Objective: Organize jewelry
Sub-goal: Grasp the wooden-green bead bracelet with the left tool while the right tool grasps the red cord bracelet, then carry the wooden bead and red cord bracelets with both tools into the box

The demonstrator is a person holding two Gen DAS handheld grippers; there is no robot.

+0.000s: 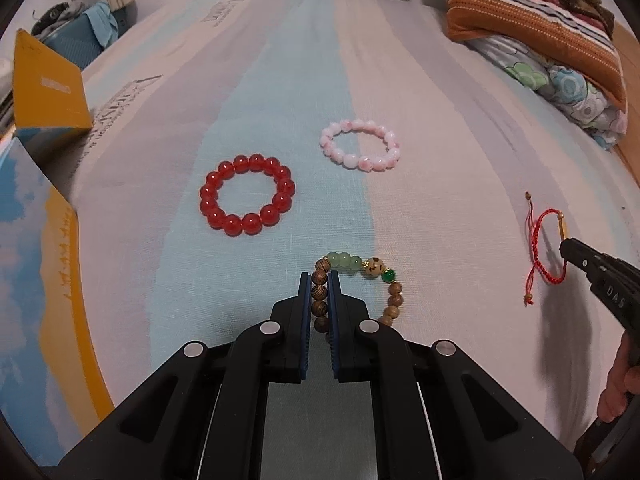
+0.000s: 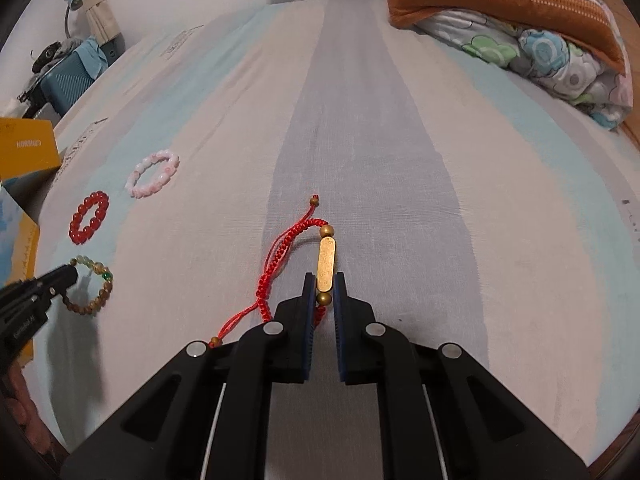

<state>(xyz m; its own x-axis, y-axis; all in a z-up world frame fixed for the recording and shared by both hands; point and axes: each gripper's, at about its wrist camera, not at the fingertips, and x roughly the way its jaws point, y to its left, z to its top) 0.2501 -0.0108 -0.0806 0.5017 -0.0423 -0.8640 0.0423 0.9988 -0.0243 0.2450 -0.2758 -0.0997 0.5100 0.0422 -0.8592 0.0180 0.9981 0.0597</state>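
Note:
In the left wrist view my left gripper (image 1: pixel 320 280) is shut on the wooden-and-green bead bracelet (image 1: pixel 374 270), pinching its left side of brown beads on the bed sheet. A red bead bracelet (image 1: pixel 247 195) and a pink-white bead bracelet (image 1: pixel 360 144) lie beyond it. In the right wrist view my right gripper (image 2: pixel 325 280) is shut on the red cord bracelet (image 2: pixel 280 264), gripping its gold bar (image 2: pixel 326 264). The cord loops out to the left. The right gripper also shows in the left wrist view (image 1: pixel 568 250), and the left gripper in the right wrist view (image 2: pixel 70 274).
A striped bed sheet (image 2: pixel 360 120) covers the surface. Yellow and blue boxes (image 1: pixel 44 92) stand at the left edge. An orange striped pillow (image 1: pixel 532 20) on a floral quilt (image 1: pixel 568 88) lies at the far right. A blue suitcase (image 2: pixel 68 80) stands off the far left.

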